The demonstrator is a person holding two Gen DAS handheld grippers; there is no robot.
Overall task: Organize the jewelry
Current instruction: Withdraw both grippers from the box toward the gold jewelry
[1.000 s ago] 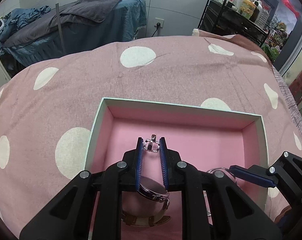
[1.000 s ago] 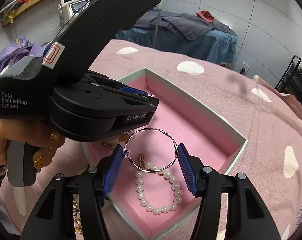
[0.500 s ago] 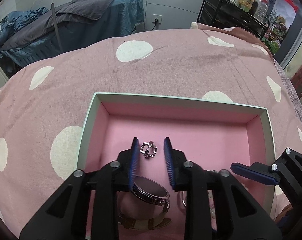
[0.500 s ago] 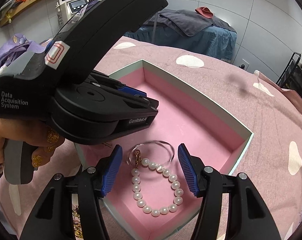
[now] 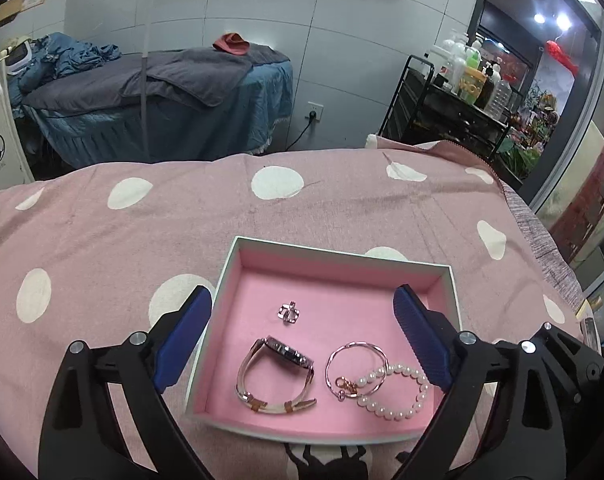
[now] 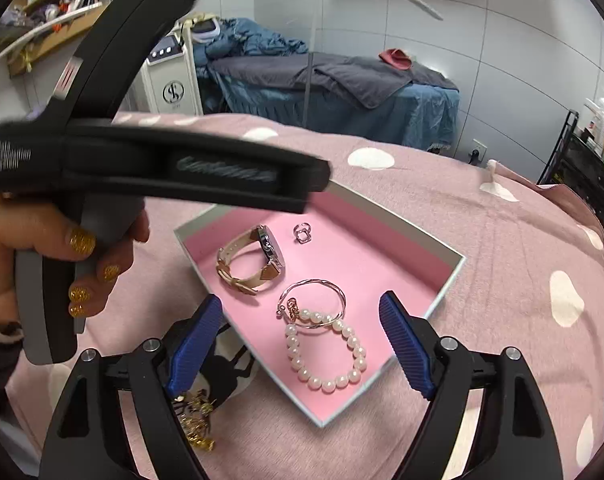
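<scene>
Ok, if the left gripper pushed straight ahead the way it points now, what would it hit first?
Probably the pink floor of the box, near the small ring. The left gripper is open and empty, the ring roughly centred ahead; depth is unclear.

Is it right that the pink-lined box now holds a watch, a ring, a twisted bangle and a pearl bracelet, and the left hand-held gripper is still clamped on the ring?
Not quite. The left hand-held gripper is open, its jaws having just been opening, with nothing gripped. The ring lies free in the box, with the watch, bangle and pearl bracelet, as the left wrist view shows.
</scene>
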